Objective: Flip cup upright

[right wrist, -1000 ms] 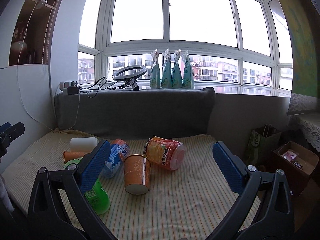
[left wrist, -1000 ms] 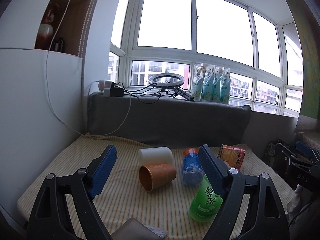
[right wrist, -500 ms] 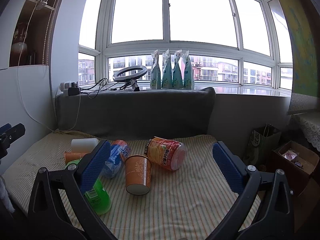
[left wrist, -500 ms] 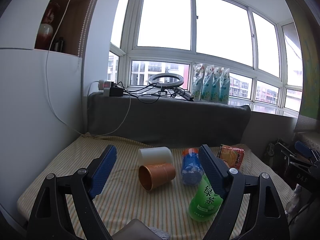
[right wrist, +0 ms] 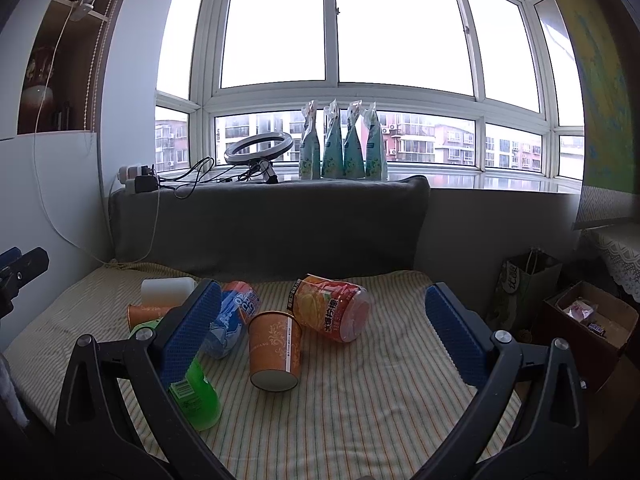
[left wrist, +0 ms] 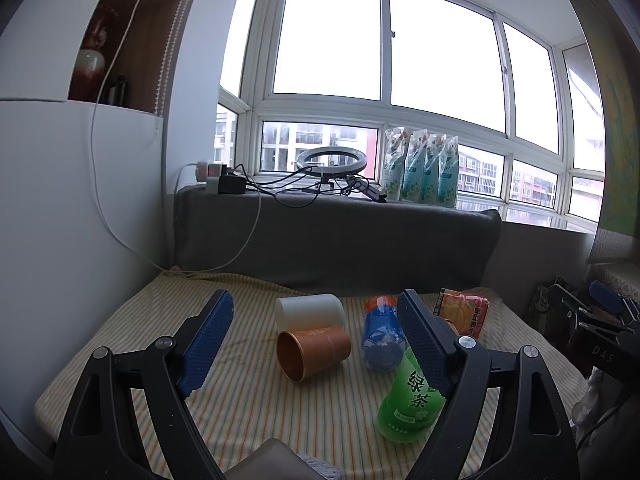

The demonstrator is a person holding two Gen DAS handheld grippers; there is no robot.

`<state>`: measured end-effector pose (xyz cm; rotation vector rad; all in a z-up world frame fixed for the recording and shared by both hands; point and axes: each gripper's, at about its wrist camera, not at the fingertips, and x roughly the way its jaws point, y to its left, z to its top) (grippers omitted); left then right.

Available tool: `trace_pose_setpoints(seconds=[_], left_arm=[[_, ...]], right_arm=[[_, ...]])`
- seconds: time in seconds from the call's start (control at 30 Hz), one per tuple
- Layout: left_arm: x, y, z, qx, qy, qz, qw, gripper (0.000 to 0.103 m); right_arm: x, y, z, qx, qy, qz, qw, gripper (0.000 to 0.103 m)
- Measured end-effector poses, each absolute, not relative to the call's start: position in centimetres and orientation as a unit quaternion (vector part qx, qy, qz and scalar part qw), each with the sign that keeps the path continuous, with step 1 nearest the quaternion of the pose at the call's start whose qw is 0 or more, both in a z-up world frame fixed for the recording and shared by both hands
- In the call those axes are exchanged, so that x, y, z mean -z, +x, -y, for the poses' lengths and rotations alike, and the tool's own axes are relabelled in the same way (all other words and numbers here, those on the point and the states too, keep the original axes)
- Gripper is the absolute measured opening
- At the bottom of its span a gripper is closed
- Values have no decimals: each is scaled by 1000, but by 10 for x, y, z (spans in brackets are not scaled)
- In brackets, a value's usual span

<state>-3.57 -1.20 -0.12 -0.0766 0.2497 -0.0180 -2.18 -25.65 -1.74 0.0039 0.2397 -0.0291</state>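
Observation:
Several cups lie on their sides on the striped cloth (left wrist: 248, 400). In the left wrist view a copper-brown cup (left wrist: 314, 353) lies with its mouth toward me, a white cup (left wrist: 310, 311) behind it, a blue cup (left wrist: 380, 338), a green cup (left wrist: 412, 400) and an orange-red cup (left wrist: 464, 314) to the right. My left gripper (left wrist: 316, 344) is open and empty, above and short of them. In the right wrist view an orange patterned cup (right wrist: 275, 350) lies with its base toward me, beside the orange-red cup (right wrist: 334, 312). My right gripper (right wrist: 324, 336) is open and empty.
A grey cushion back (left wrist: 336, 240) bounds the far side of the cloth. A white wall (left wrist: 72, 220) stands at the left. Ring light, cables and pouches (right wrist: 340, 148) sit on the sill. A bag and cardboard box (right wrist: 592, 320) stand right of the cloth.
Both grippers drifted very slightly; the cups stay where they were and both grippers stay open.

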Motion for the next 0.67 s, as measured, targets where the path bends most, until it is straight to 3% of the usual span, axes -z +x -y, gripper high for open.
trace_pose_setpoints(seconds=[0.67], left_arm=[[-6,-39,11,5,-34,-115,993,84]], right_arm=[[17,-20,256,17,2,-124,992,103]])
